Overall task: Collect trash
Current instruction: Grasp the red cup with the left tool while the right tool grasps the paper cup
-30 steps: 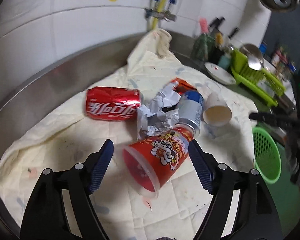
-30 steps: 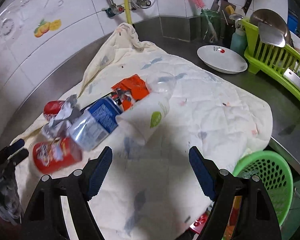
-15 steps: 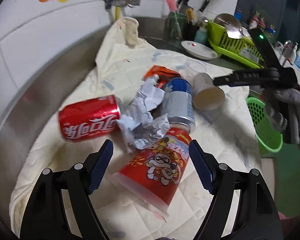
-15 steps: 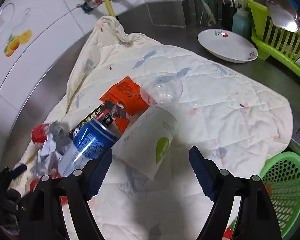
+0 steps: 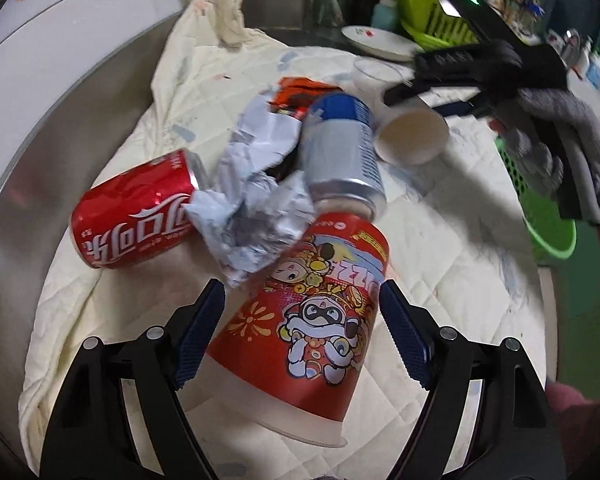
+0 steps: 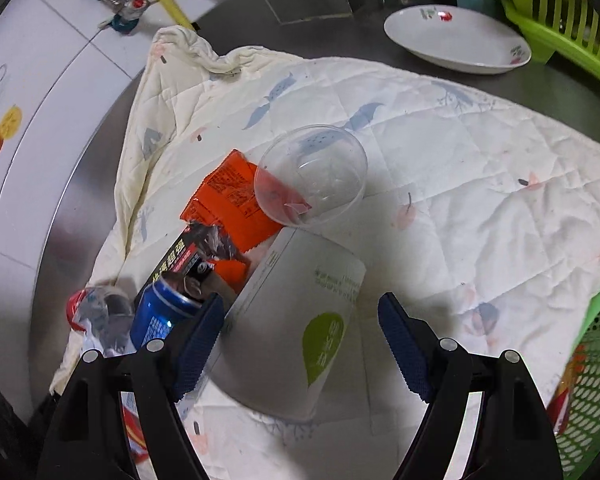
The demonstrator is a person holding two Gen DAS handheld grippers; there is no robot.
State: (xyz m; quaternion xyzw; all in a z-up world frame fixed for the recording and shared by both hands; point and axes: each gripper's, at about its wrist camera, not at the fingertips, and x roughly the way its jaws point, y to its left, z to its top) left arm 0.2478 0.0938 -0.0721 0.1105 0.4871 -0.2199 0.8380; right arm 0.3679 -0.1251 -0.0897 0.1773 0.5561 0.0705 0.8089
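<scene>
Both grippers have closed in: my left gripper (image 5: 300, 332) straddles the red cup (image 5: 312, 320) at lower centre, my right gripper (image 6: 300, 336) the white cup (image 6: 296, 332), both unclenched. Next I'd clamp and carry to the green basket (image 6: 596, 380).

Left tool (image 5: 302, 332) wide apart astride the red cup (image 5: 312, 320), right tool (image 6: 300, 340) wide apart over the red cup's neighbour, gloved hand (image 5: 556, 148) gripping its handle

1. A steel counter (image 6: 84, 184) carries a cream quilted cloth (image 6: 480, 184).
2. A white plate (image 6: 456, 40) and a green dish rack (image 6: 560, 28) stand directly on the counter, beside the cloth.
</scene>
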